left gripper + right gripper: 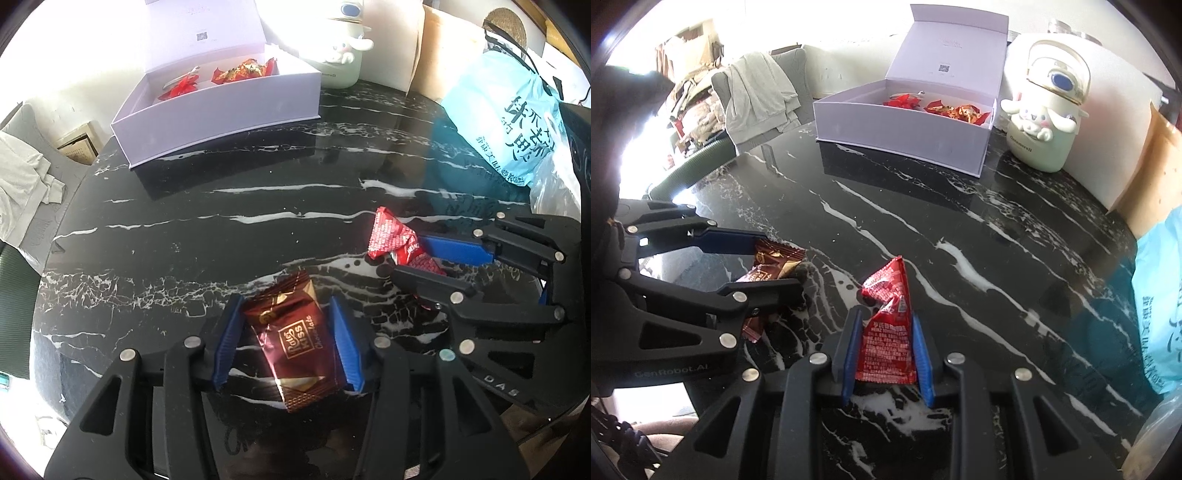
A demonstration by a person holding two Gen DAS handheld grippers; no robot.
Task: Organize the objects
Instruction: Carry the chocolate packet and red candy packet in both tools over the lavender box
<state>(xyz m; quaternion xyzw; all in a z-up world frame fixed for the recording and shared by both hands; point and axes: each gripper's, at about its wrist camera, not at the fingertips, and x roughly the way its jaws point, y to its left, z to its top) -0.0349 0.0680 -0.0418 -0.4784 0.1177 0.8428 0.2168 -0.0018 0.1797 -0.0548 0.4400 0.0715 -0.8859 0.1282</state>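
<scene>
Brown foil chocolate packet [291, 343] flat between left gripper [286, 341] pads, gaps visible (unclamped). Red triangular sachet [888, 332] pinched by right gripper [886, 341], low over marble table [960, 229].

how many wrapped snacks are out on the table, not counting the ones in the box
2: a brown chocolate packet between the left hand-held gripper fingers, and a red triangular packet between the right hand-held gripper fingers. Others may be hidden.

Blue bag [506, 122] cut off at 3 o'clock (print partly legible). Box [905, 122] wrappers, 12 o'clock: labels too small to read.
</scene>
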